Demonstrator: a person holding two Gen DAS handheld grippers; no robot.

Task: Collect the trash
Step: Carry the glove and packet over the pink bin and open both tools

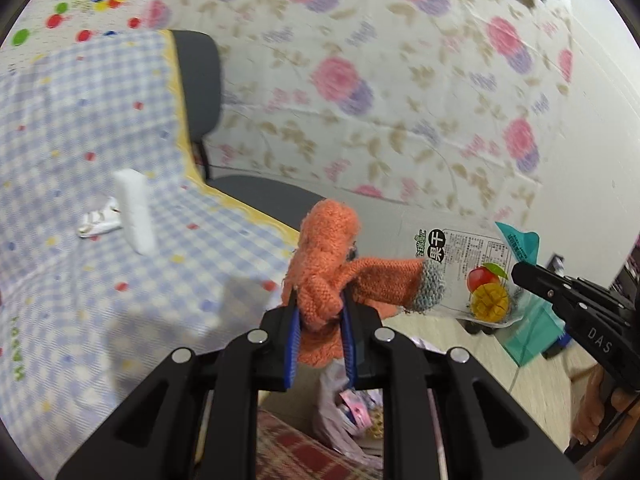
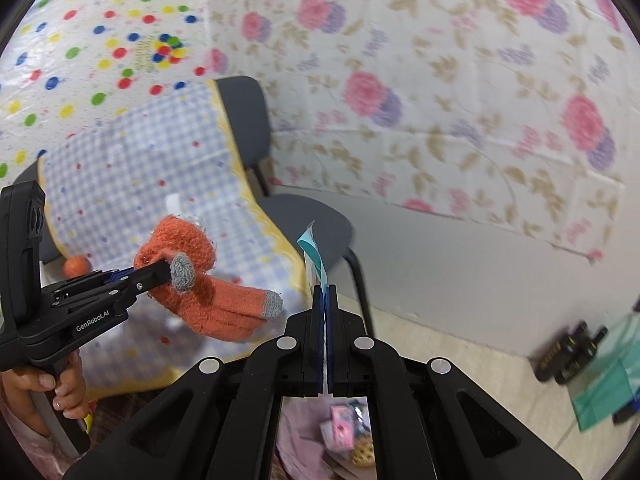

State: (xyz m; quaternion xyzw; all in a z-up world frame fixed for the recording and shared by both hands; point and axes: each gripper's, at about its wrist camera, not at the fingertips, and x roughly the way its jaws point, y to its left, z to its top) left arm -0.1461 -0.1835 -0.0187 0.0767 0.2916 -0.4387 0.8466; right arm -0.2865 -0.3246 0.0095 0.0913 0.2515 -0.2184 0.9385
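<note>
The orange knit glove hangs in the air past the table's edge, clamped between the blue pads of the left hand-held gripper, its grey-tipped fingers pointing toward 3 o'clock in the left wrist view. Just beyond them the dried-fruit snack wrapper, clear with a teal torn corner, is pinched by the right hand-held gripper, whose jaws are pressed tight on it; from the right wrist view the wrapper shows only edge-on. At 9 o'clock lies the table under a blue-checked cloth, carrying a white foam block and a small crumpled white scrap. A grey chair stands behind it against a floral wall covering. Below the grippers, at 6 o'clock, a pinkish bag holds colourful packets, partly hidden and blurred. Dark bottles stand at 4 o'clock on the floor.
</note>
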